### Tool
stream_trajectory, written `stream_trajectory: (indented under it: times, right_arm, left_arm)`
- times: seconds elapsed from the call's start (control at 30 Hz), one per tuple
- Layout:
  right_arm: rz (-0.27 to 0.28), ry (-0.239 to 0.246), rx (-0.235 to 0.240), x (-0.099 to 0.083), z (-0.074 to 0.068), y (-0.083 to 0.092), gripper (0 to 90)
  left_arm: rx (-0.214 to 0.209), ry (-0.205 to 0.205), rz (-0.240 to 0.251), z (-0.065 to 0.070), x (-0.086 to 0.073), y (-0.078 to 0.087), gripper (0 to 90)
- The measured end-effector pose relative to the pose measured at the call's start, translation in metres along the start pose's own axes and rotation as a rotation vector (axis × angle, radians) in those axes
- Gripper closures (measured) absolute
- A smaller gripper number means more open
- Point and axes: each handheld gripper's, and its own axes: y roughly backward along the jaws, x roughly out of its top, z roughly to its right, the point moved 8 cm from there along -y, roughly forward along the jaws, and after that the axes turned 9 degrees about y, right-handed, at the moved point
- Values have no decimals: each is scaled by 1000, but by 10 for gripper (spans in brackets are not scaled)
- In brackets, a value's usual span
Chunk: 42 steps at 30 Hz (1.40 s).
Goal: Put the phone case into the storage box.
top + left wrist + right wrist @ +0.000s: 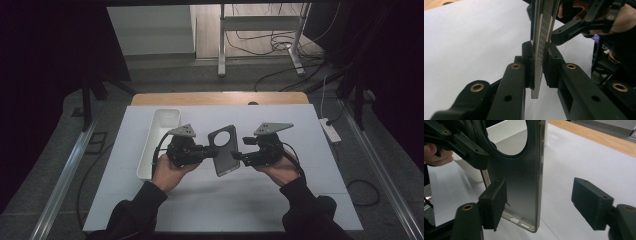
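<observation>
A grey phone back cover [225, 150] with a round camera hole hangs above the white mat between both hands. My left gripper [212, 151] is shut on its left edge; in the left gripper view both pads [527, 60] press the thin cover [541, 45] edge-on. My right gripper [239, 157] stands open at the cover's right side. In the right gripper view the cover [521, 182] lies close to the left pad [494, 202], while the right pad [591, 202] is well clear of it. The left gripper [471, 150] grips the cover's far edge there.
A long white tray [162, 125] lies on the mat's left side, just behind my left hand. The white mat [300, 200] covers a wooden table [220, 98]. A power strip [330, 130] and cables lie on the floor to the right.
</observation>
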Motion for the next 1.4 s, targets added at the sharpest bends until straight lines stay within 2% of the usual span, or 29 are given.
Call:
stream_trajectory:
  times: [0.3,0.37,0.47,0.57,0.6,0.67,0.73,0.87,0.9,1.07,1.1,1.13,1.17,1.27,1.4]
  right_arm:
    - [13,3,73,0,-5,-3,462]
    - [11,5,92,0,-7,-3,534]
    - [7,11,111,0,-10,-2,618]
    - [-15,33,102,-2,-11,-1,696]
    - [-15,33,102,-2,-11,-1,696]
    - [-14,53,119,-2,-13,2,772]
    - [-9,61,132,-1,-16,3,805]
    - [-7,78,101,2,-19,3,808]
    - [-8,76,83,2,-18,2,809]
    - [-17,57,3,1,-10,4,809]
    - [-17,48,-4,1,-9,5,809]
    - [-16,35,-18,1,-6,6,809]
    - [-23,26,-42,0,-4,6,808]
    - [-23,37,-77,-1,-1,7,808]
    - [-12,33,-110,-1,1,8,808]
  left_arm:
    - [-48,-18,-11,5,-1,-3,800]
    - [-54,-18,-13,6,-1,-4,800]
    - [-45,-17,-16,5,-2,-6,800]
    - [-24,-12,-21,1,-3,-6,800]
    - [-11,-5,-19,-2,-4,-6,800]
    - [4,12,-10,-6,-4,-5,801]
    - [2,20,4,-8,-4,-4,785]
    - [47,5,18,-9,-2,-4,722]
    - [53,8,24,-8,-1,-4,624]
    - [115,9,55,-13,4,3,390]
    - [139,2,59,-15,4,4,347]
    - [139,2,59,-15,4,4,305]
    - [181,-12,61,-19,4,6,269]
    - [227,-23,59,-23,3,7,194]
    - [256,-18,68,-28,3,9,135]
